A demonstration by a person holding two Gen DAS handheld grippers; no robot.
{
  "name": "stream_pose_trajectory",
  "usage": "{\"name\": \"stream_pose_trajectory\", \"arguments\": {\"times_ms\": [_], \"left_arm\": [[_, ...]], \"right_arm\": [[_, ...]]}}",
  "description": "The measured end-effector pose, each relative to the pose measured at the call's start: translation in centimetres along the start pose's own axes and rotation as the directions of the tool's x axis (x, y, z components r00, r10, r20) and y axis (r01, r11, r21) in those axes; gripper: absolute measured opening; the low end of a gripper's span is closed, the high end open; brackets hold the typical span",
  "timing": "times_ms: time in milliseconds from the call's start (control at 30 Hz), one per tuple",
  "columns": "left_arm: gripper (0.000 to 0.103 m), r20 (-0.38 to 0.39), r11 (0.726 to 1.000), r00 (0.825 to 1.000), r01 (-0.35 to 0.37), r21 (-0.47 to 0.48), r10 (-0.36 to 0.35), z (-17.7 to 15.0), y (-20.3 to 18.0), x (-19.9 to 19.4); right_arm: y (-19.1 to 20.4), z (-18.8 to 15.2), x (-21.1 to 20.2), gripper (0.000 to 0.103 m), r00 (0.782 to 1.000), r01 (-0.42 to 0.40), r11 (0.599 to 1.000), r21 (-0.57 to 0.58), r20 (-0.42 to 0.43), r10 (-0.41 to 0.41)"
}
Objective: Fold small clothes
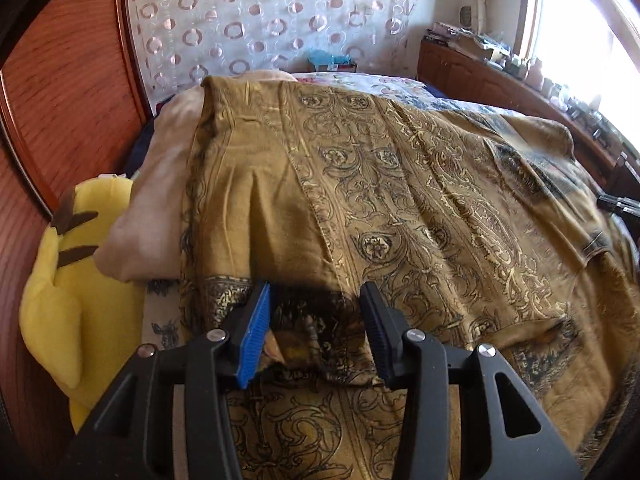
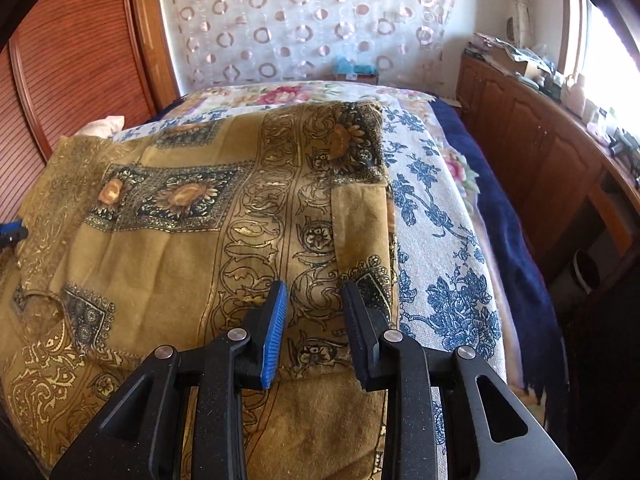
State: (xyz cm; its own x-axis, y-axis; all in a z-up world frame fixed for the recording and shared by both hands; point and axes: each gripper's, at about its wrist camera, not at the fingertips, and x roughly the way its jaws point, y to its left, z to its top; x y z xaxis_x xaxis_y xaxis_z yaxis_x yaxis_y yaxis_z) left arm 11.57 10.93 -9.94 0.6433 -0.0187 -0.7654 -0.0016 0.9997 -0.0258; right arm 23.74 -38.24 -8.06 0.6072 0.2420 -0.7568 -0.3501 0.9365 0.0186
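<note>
Clearly both the left gripper (image 1: 314, 334) and the right gripper (image 2: 314, 330) stand released over the near folded edge of the mustard cloth (image 1: 420, 208) on the bed (image 2: 448, 280), so closing too shallow could catch one layer only and spoil the fold.

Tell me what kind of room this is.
Most likely a bedroom in a home: a bed with a floral cover, a wooden cabinet along the window wall, and a yellow plush toy beside the bed.

Cloth (image 1: 400, 200) spread across bed (image 2: 452, 280), folded edge nearest. Cushion (image 1: 152, 208) under its left side; plush toy (image 1: 76, 280) left of cushion. Curtain (image 1: 272, 20) behind bed, cabinet (image 2: 532, 152) along right.
</note>
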Motion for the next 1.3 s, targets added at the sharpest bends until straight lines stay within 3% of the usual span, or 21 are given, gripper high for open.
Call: {"name": "stream_pose_trajectory", "arguments": {"times_ms": [167,233,767,867,967,1200,1267,1300], "left_arm": [[0.046,-0.003,1.0,1.0,0.007,0.005,-0.007,0.1,-0.3,0.1],[0.054,-0.006,1.0,1.0,0.021,0.004,-0.021,0.1,-0.2,0.1],[0.056,-0.007,1.0,1.0,0.005,0.0,-0.005,-0.2,-0.6,-0.4],[0.056,0.031,0.998,0.998,0.059,-0.027,-0.058,-0.6,-0.1,-1.9],[0.056,0.08,0.995,0.995,0.072,-0.073,-0.066,-0.8,1.0,-3.6],[0.056,0.077,0.993,0.997,0.012,-0.118,-0.003,-0.9,3.1,-3.8],[0.054,0.067,0.992,0.998,-0.001,-0.127,0.009,-0.8,3.6,-3.4],[0.041,0.062,0.992,0.998,0.003,-0.126,0.005,-0.9,3.8,-3.3]], "right_arm": [[0.1,-0.3,0.1,0.03,1.0,0.005,1.0,-0.006,-0.003,-0.005],[0.4,-0.4,0.2,0.03,1.0,0.018,1.0,-0.018,-0.003,-0.018],[0.8,-0.6,0.4,0.033,0.999,0.037,0.999,-0.036,-0.002,-0.037],[0.9,-0.6,0.4,0.034,0.999,0.037,0.999,-0.036,-0.002,-0.037],[0.9,-0.6,0.4,0.034,0.999,0.037,0.999,-0.037,-0.002,-0.037],[1.0,-0.6,0.4,0.036,0.999,0.041,0.998,-0.038,-0.001,-0.041],[1.0,-0.7,0.4,0.036,0.999,0.041,0.998,-0.038,-0.001,-0.041],[1.0,-0.7,0.4,0.036,0.999,0.04,0.998,-0.038,-0.001,-0.041]]}}
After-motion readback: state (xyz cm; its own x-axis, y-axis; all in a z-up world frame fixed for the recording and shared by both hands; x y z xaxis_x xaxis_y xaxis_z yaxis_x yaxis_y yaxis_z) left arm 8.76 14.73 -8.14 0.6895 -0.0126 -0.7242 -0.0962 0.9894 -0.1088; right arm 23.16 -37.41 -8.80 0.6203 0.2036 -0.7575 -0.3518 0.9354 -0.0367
